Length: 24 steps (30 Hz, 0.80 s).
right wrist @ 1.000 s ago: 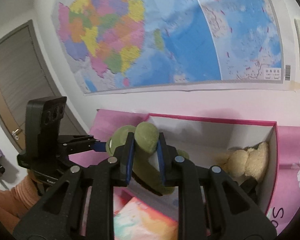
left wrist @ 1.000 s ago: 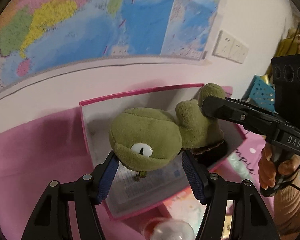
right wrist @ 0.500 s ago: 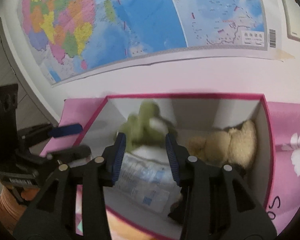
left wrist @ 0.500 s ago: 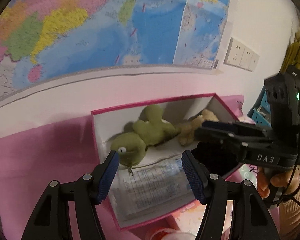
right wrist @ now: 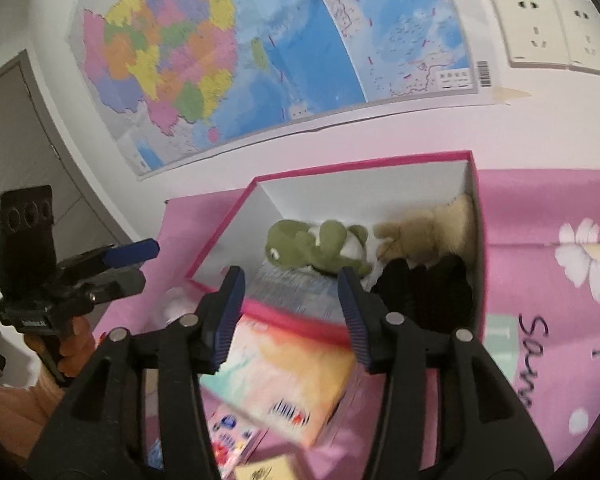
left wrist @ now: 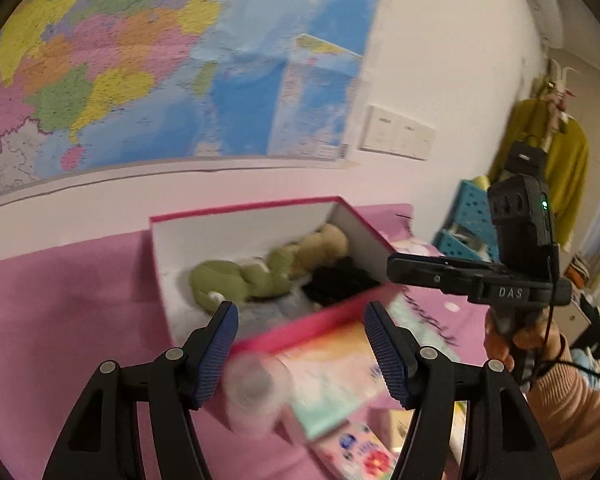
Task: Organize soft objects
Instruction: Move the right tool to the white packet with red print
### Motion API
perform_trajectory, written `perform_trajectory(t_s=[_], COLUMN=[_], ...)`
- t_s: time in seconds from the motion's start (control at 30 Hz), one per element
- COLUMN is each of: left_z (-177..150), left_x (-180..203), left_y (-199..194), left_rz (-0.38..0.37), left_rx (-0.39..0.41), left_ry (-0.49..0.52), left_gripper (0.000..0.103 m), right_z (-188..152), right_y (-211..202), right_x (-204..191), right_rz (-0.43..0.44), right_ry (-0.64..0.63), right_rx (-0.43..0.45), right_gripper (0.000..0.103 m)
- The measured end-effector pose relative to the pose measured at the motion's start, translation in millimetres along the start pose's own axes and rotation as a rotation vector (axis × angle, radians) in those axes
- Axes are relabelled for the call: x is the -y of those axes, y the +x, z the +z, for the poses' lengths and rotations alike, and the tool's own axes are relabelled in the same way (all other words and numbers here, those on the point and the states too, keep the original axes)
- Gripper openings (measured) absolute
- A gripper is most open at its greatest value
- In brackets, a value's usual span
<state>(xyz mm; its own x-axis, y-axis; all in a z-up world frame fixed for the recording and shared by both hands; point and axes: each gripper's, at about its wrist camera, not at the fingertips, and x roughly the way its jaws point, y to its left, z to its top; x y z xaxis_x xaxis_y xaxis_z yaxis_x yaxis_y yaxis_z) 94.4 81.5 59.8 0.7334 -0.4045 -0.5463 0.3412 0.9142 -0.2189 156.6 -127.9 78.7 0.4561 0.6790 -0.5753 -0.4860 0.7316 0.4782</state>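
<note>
Both claws have withdrawn; green plush point(right wrist: 316, 248) lies boxed beyond them.

left claw point(left wrist: 300, 344) agape, right claw point(right wrist: 290, 308) agape

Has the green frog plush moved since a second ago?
Yes. The green frog plush has left both grippers and now lies inside the pink box, beside the tan plush.

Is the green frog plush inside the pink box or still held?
Inside. The green frog plush lies on the pink box floor beside a tan plush; both claws are open and empty.
</note>
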Motion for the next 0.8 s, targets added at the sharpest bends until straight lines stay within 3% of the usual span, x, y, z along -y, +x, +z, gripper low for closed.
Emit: perform_trajectory(t_s=[0.27,0.4,0.73,0.8], left_z=[-40,-62,-98,-105], left_x=[30,38,93,105], left_y=[-5,-2,30,39], left_rz=[-0.071,-0.112,-0.28,-0.328], left_rx=[-0.051,-0.095,-0.237,-0.277], left_ry=[0.044,0.022,0.1,0.115], left_gripper=[0.067,0.067,0.067,0.067], right_z=[-49,-73,-133,-147], right_y=[-18,-21,-79,-91], right_x=[-9,-5,65,78], right_rz=[0.024,-0.008,-0.25,-0.261], right_ry=[0.026,0.048,0.284,0.34], right_rx=[-0.053,-0.093,-0.098,-0.105], right_gripper=[0.054,0.054,0.054,0.056])
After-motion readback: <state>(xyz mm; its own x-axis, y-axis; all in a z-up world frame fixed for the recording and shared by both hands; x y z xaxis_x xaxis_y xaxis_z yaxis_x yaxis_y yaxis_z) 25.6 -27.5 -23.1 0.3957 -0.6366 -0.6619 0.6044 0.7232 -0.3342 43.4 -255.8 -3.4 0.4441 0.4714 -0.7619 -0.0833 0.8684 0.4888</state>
